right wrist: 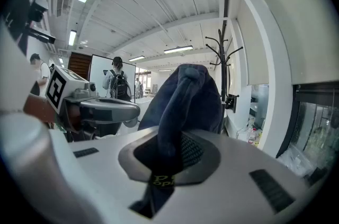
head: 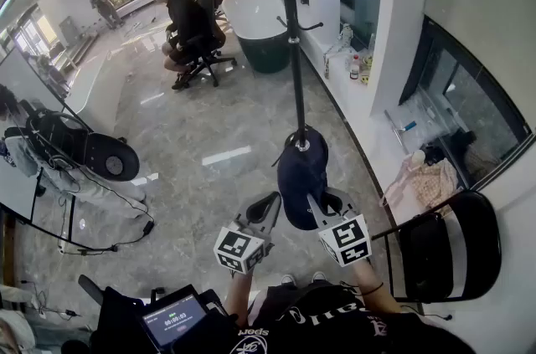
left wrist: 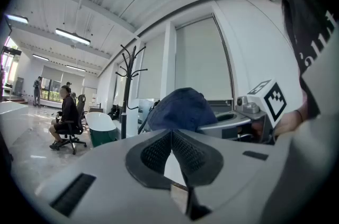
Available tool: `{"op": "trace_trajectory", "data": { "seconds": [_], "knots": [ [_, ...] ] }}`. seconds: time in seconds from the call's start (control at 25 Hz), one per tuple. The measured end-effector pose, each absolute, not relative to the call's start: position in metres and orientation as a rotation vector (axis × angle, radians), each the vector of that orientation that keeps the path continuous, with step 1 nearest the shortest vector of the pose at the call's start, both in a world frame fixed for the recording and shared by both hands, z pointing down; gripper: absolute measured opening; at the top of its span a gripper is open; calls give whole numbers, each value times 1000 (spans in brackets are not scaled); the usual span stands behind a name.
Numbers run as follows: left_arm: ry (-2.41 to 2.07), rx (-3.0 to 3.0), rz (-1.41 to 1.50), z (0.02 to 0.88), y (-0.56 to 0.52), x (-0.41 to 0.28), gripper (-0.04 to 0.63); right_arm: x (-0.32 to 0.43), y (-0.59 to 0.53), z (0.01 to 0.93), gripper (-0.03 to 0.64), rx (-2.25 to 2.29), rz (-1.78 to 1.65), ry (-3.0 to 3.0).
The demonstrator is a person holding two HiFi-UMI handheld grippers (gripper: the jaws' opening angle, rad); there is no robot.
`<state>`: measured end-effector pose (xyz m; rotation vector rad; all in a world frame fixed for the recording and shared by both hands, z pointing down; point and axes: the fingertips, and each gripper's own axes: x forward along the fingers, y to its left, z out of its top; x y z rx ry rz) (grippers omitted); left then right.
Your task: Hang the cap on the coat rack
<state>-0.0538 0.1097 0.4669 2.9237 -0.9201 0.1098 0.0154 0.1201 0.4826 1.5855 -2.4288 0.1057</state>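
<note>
A dark navy cap (head: 300, 177) hangs in front of me, and my right gripper (head: 318, 203) is shut on a fold of it. In the right gripper view the cap's fabric (right wrist: 185, 106) is pinched between the black pads and runs down through the right gripper (right wrist: 174, 150). My left gripper (head: 270, 206) sits just left of the cap, apart from it. Its pads meet at the tip of the left gripper (left wrist: 170, 136) with nothing between them. The black coat rack (head: 292, 43) stands straight ahead beyond the cap, with its hooks (right wrist: 225, 53) above cap height.
A black chair (head: 448, 245) stands close on my right. Beyond the rack are a white tub (head: 255, 13), a low counter with bottles (head: 355, 66) and a white pillar (head: 400, 17). A person sits on an office chair (head: 188, 34) further back. Boards and cables (head: 75, 177) lie left.
</note>
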Motion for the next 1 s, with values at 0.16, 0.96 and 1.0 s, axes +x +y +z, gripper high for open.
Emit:
{"op": "trace_trajectory", "data": {
  "seconds": [0.16, 0.96, 1.0],
  "knots": [
    [-946, 2932, 74, 468, 105, -46, 6, 27, 121, 484, 44, 1580, 117, -2434],
    [-981, 2869, 101, 490, 50, -20, 6, 56, 61, 518, 44, 1497, 193, -2452],
    [-974, 2867, 100, 490, 40, -20, 6, 57, 52, 518, 44, 1504, 194, -2448]
  ]
}}
